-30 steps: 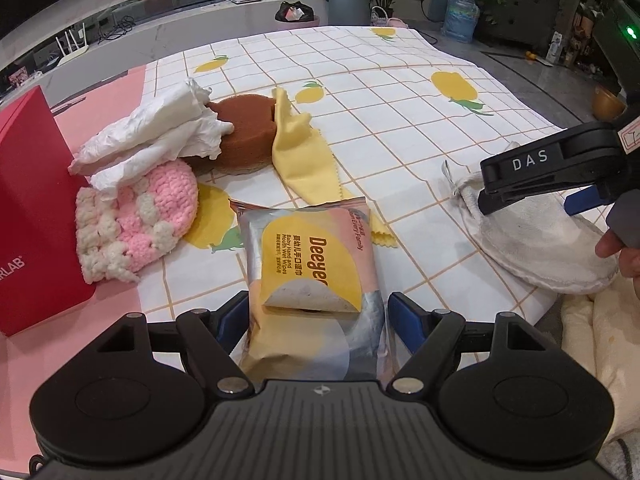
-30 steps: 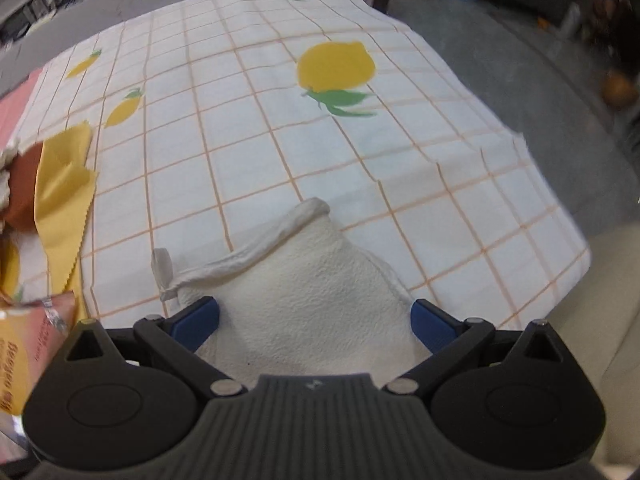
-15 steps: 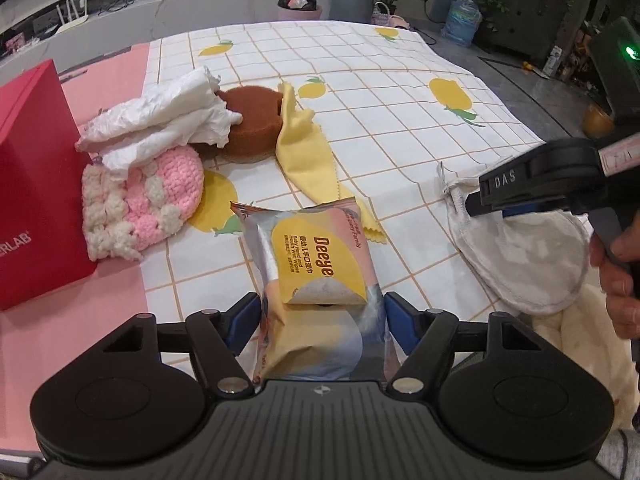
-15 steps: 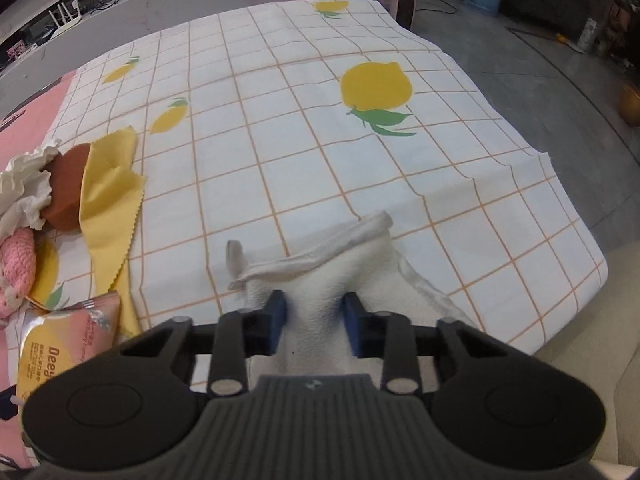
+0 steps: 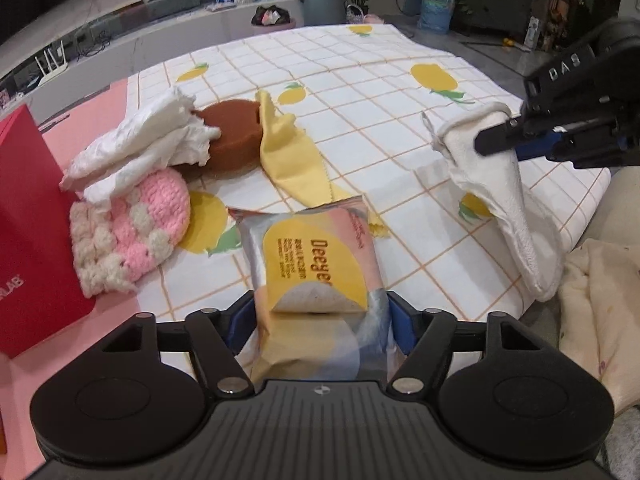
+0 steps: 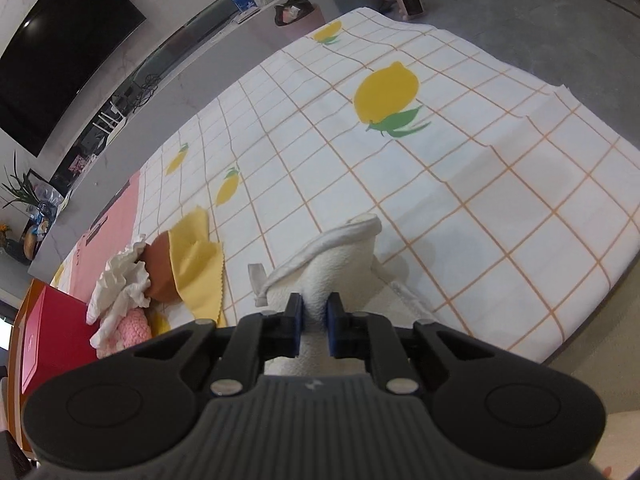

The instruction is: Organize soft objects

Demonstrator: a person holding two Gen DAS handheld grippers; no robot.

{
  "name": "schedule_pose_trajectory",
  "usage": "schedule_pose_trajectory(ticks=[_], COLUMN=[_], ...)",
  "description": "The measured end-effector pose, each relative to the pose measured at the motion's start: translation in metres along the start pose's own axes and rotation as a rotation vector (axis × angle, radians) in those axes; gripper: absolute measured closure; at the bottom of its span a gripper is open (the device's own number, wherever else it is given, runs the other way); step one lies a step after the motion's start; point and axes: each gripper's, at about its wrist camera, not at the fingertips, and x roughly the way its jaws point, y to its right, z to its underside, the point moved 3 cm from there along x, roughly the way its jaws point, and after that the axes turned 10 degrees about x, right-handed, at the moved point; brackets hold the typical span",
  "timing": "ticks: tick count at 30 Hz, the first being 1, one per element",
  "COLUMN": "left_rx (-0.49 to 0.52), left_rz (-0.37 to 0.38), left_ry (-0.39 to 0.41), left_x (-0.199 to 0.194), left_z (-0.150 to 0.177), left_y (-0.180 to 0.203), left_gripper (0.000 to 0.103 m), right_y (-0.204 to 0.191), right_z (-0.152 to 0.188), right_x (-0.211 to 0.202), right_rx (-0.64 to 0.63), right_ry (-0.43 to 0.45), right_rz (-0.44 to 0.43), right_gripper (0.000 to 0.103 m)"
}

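A pastel wet-wipe packet (image 5: pixel 316 256) lies on the lemon-print tablecloth (image 5: pixel 360 92). My left gripper (image 5: pixel 322 312) straddles the packet's near end; its jaws are closing and the blue pads touch both sides. A white towel (image 5: pixel 508 200) hangs lifted off the cloth at the right, pinched near its hemmed edge by my right gripper (image 5: pixel 496 140). In the right wrist view the right gripper (image 6: pixel 314 312) is still closing, its pads squeezing a fold of the towel (image 6: pixel 340 248).
At the left lie a pile of crumpled white cloth (image 5: pixel 148 140), a brown sponge (image 5: pixel 232 136), a yellow cloth (image 5: pixel 284 152) and a pink crochet piece (image 5: pixel 136 224). A red box (image 5: pixel 28 220) stands beside them. A cream blanket (image 5: pixel 600 300) lies off the table's right edge.
The right gripper's jaws went from wide open to pinched on the white towel, then raised it off the table while rolling. The left jaws narrowed onto the packet.
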Motion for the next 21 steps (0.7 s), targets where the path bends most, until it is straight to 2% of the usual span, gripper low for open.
schedule_pose_trajectory(ticks=[4,6,8,11,15,21], left_rx=[-0.016,-0.022,-0.017,-0.011,-0.035,-0.026], left_rz=[-0.008,0.033,0.071,0.057,0.084,0.072], left_ry=[0.009,0.033,0.057,0.101,0.111,0.159], left_x=[-0.002,-0.005,-0.009,-0.017,-0.029,-0.057], left_z=[-0.002,-0.002,-0.001,0.0,-0.004,-0.012], left_y=[-0.003,-0.006,-0.007,-0.009,-0.015,-0.025], left_gripper=[0.046,0.05,0.051,0.052,0.052,0.052], right_y=[-0.006,-0.01,-0.013,-0.018,-0.028,-0.046], right_z=[-0.002,-0.003,-0.002,0.0,0.002,0.007], right_x=[-0.014,-0.026,-0.035,-0.042,-0.049,-0.069], right_rx=[-0.02,-0.022,-0.024,-0.043,-0.076,-0.111], right_ry=[0.041,0.073,0.096,0.107,0.127,0.184], right_rz=[-0.023,-0.051,-0.083,-0.092,-0.091,-0.127], right_gripper=[0.092,0.092,0.092,0.092,0.092,0.092])
